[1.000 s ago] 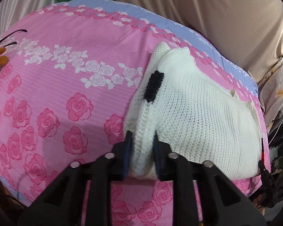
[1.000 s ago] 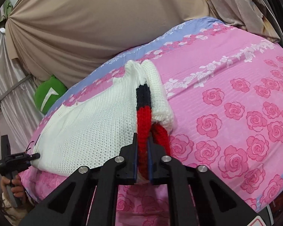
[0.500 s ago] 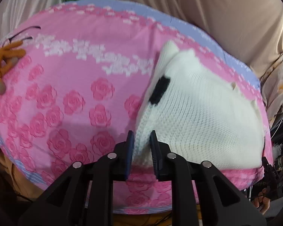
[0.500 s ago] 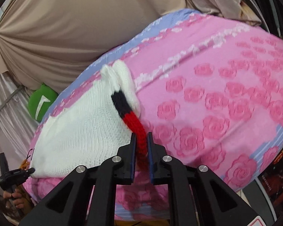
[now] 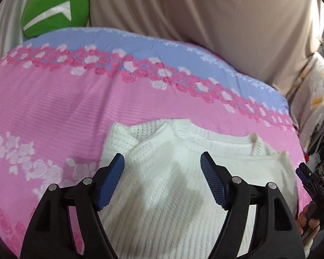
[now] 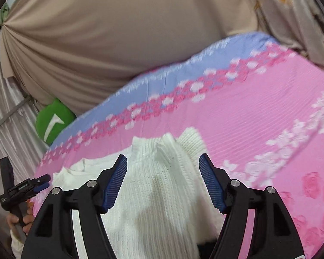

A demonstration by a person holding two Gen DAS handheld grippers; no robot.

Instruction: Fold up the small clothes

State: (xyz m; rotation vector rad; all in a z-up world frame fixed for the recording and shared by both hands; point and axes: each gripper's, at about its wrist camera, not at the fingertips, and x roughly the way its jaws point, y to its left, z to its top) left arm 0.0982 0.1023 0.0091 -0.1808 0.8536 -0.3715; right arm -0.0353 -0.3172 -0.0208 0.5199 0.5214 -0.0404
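Letting go is what's caught here: the left gripper (image 5: pixel 162 168) is spread wide and its jaws are opening, with the white knit sweater (image 5: pixel 162 194) lying under the gap but not pinched by either pad. Same story for the right gripper (image 6: pixel 163 170), jaws opening, knit beneath them, nothing clamped. The sweater is laid on the pink rose-print bedsheet (image 5: pixel 54 108), toward the near edge, with a folded layer doubled over on top.

What could go wrong, as a guess: the knit is thick and springy, so the top layer could creep back open once nothing pins it. Loose yarn loops could also be snagged on the ribbed blue pads (image 5: pixel 110 183) if a gripper is pulled away low across the fabric, and the fold would be dragged crooked.

Views compared: the ribbed neckline (image 5: pixel 205 133) and the stacked layers behind it are shown only by the left wrist camera, plus the other gripper and hand (image 5: pixel 308 222) at the right edge. The bunched sleeve end (image 6: pixel 190 140) is shown better by the right wrist camera, though that view is motion-blurred. The green cushion (image 5: pixel 56 15) is seen in both.
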